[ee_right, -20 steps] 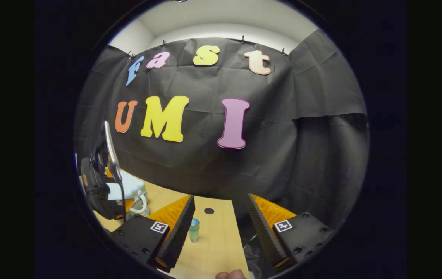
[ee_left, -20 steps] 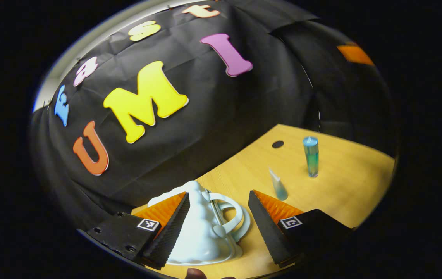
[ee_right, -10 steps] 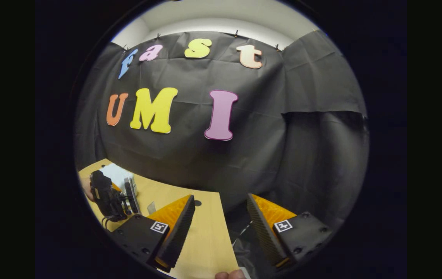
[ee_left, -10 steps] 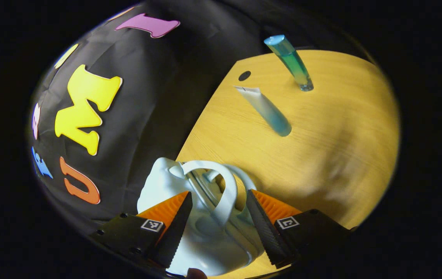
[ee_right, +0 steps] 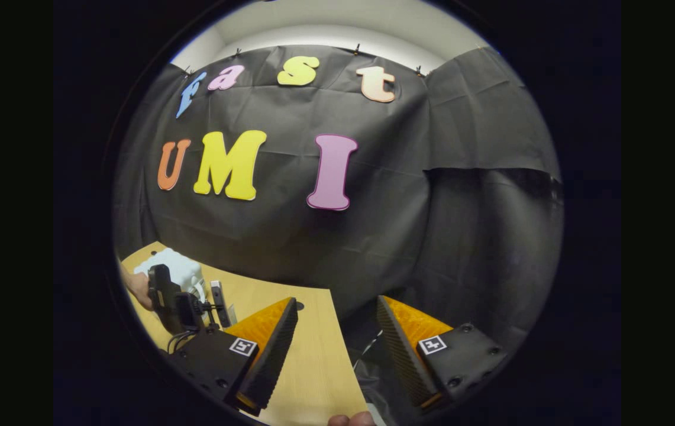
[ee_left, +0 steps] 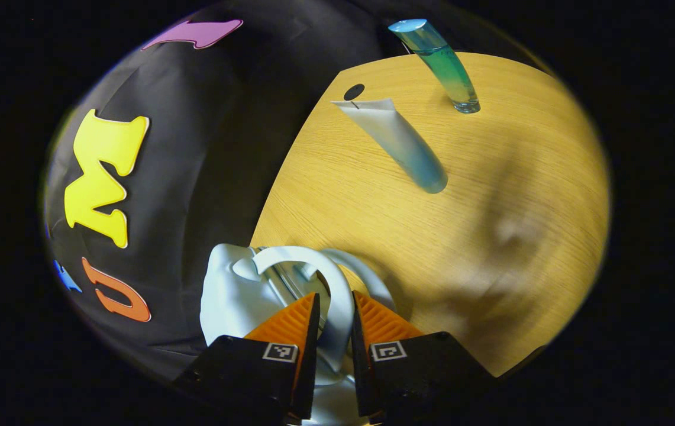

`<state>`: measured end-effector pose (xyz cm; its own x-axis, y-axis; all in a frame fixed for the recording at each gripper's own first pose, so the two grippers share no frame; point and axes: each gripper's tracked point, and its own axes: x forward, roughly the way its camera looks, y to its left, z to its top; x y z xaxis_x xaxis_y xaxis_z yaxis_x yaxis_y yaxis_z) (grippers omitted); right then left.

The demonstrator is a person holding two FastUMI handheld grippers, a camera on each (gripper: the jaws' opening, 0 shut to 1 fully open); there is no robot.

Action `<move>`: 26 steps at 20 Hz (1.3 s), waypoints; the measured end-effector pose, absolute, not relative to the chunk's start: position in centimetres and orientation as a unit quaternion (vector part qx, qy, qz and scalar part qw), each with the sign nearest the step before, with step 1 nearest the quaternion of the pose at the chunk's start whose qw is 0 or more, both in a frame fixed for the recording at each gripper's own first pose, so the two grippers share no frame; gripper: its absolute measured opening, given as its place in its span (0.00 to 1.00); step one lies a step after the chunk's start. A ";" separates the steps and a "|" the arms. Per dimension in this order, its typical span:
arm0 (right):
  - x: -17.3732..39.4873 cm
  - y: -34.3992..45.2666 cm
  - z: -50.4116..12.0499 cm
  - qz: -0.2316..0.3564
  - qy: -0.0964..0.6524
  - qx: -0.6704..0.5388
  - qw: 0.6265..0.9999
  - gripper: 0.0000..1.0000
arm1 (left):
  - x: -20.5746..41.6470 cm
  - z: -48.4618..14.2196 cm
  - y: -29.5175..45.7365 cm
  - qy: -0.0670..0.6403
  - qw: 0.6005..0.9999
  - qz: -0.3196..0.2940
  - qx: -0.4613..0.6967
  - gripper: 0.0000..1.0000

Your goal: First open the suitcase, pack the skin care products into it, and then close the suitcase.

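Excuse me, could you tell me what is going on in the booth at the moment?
A person is working with two handheld tongs. The left tongs are shut on the white handle of a small pale suitcase that looks closed, at the wooden table's edge. A squeeze tube and a blue-green bottle stand farther along the table, unpacked. The right tongs are open, holding nothing.

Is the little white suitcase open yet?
Not yet. The suitcase is shut, its two halves together; the left gripper is closed around its handle.
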<state>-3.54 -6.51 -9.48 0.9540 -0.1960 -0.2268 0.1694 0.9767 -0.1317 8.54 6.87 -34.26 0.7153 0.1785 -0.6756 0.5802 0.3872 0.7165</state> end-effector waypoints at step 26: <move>0.5 5.1 -8.8 0.012 0.136 -0.056 0.989 0.80 | 6.3 -12.7 46.9 0.148 0.985 0.051 0.070 0.03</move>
<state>0.53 5.08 -8.79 0.9627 0.0077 -0.2704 -0.0379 0.9936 -0.1067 6.30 46.88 -12.72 0.9508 0.1213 -0.2852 -0.0796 0.9849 0.1537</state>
